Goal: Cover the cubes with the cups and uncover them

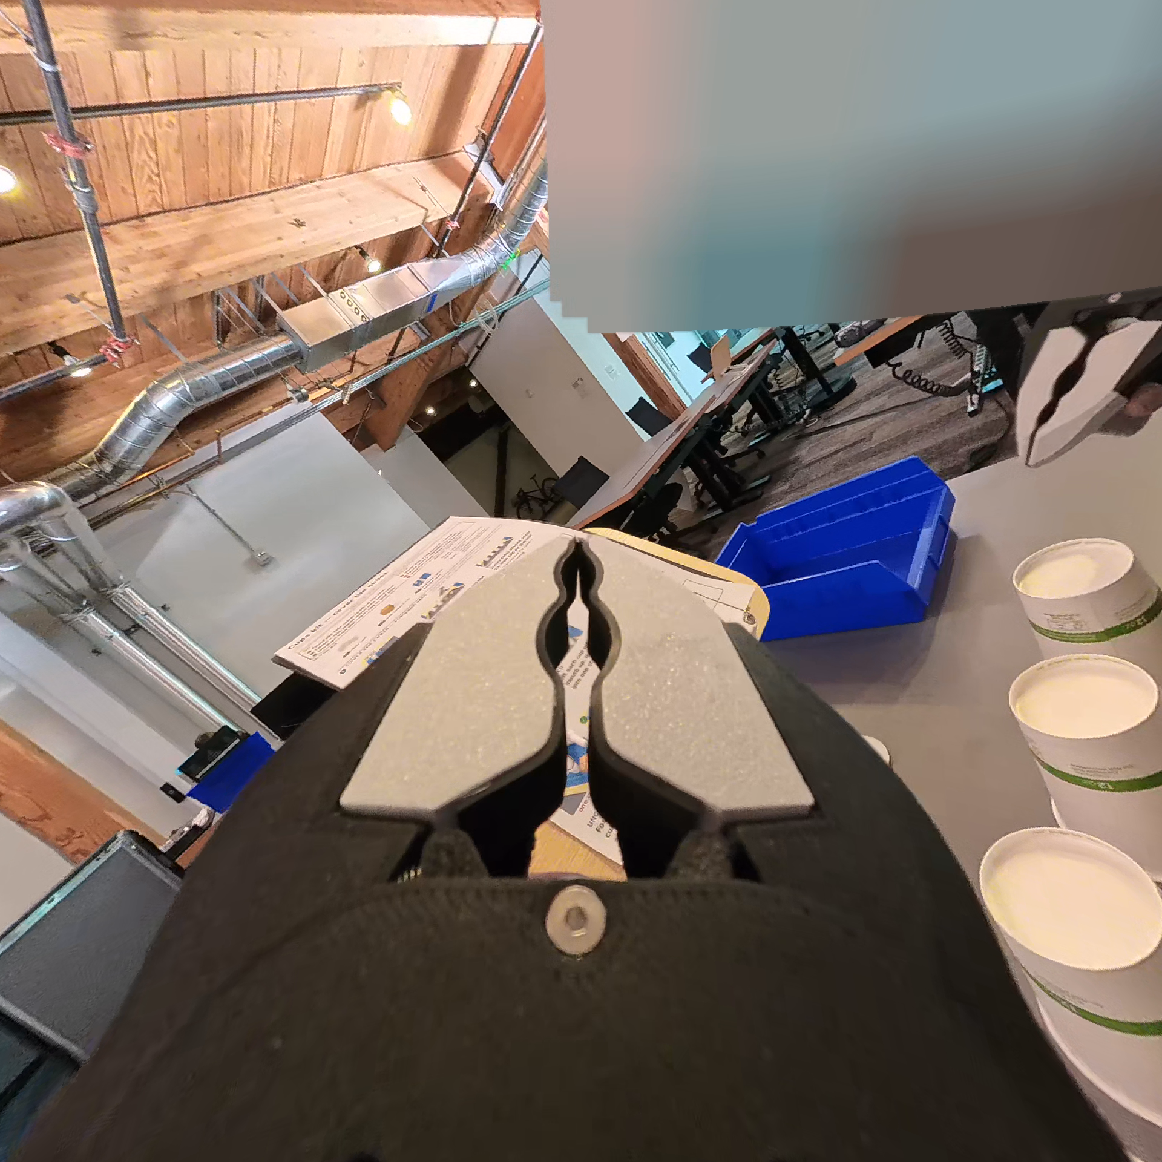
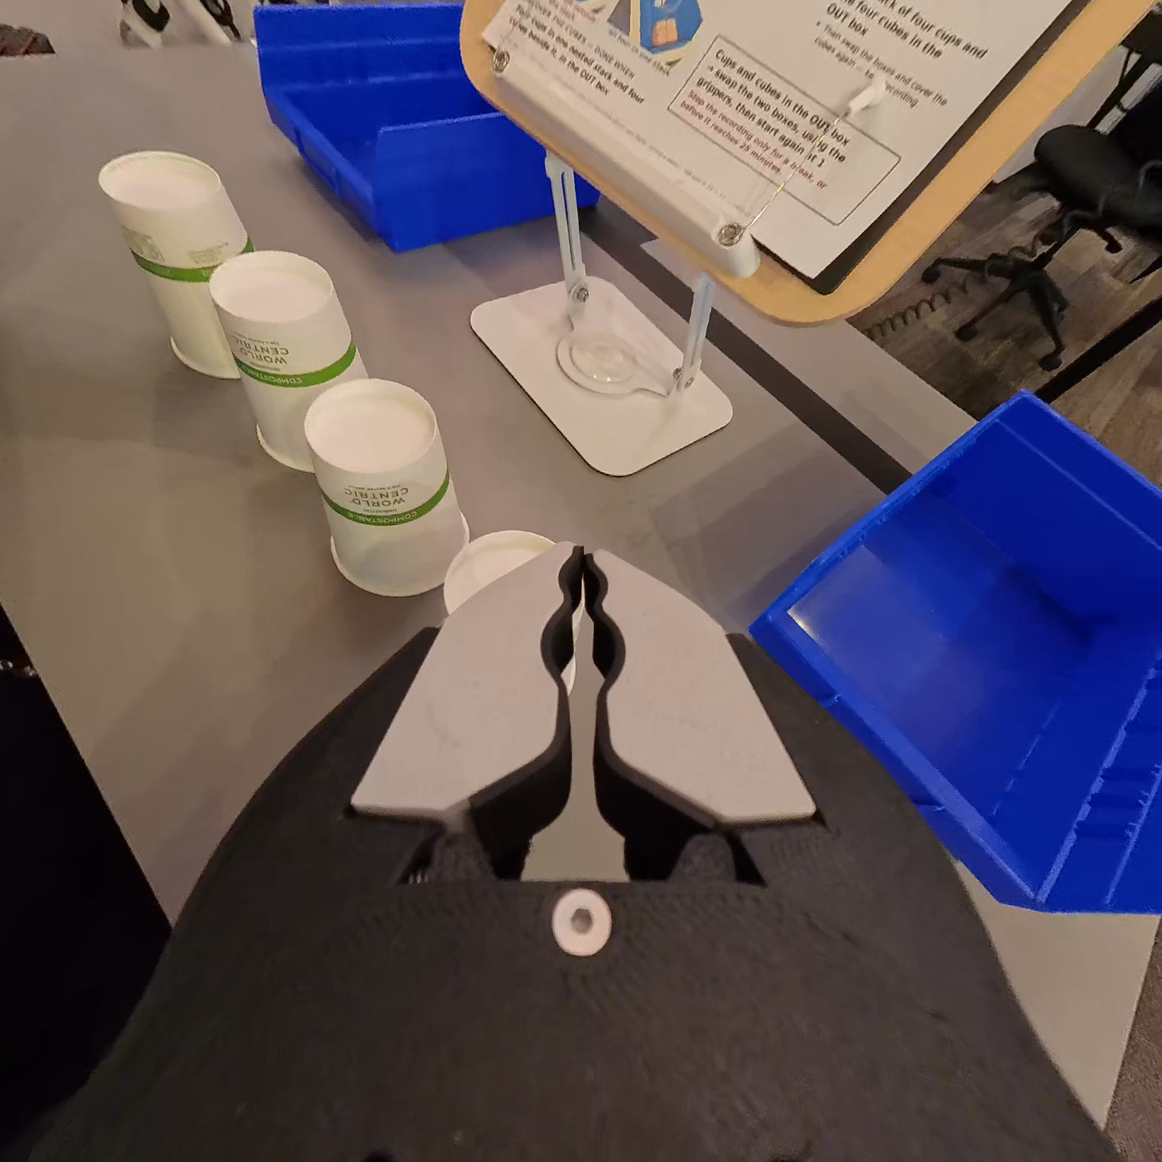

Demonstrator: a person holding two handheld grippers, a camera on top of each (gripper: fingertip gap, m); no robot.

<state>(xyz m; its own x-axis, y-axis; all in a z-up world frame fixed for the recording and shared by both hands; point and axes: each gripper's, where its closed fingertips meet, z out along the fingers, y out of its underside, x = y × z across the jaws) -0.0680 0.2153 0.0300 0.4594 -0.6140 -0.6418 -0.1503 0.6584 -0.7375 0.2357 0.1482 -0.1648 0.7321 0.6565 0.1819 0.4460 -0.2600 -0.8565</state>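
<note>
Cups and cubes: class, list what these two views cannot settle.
- Cubes: none visible; the upturned cups would hide any, both views.
- Fourth cup: mostly behind the right gripper, right view.
- Near bin: cut off by the right edge.

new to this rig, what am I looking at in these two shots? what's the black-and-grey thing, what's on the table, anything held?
No robot arm here: a person holds hand-held tongs in each hand, each with a wide-angle camera looking along its two grey fingers. The left wrist view shows the left tongs, tilted up toward the ceiling; the right wrist view shows the right tongs, aimed down at the table. Both are shut and hold nothing.

On the grey table stands a row of upside-down paper cups; a fourth cup peeks out behind the right fingertips. No cubes show, so they may be under the cups. Also there: two blue bins and an instruction sheet on a stand.
</note>
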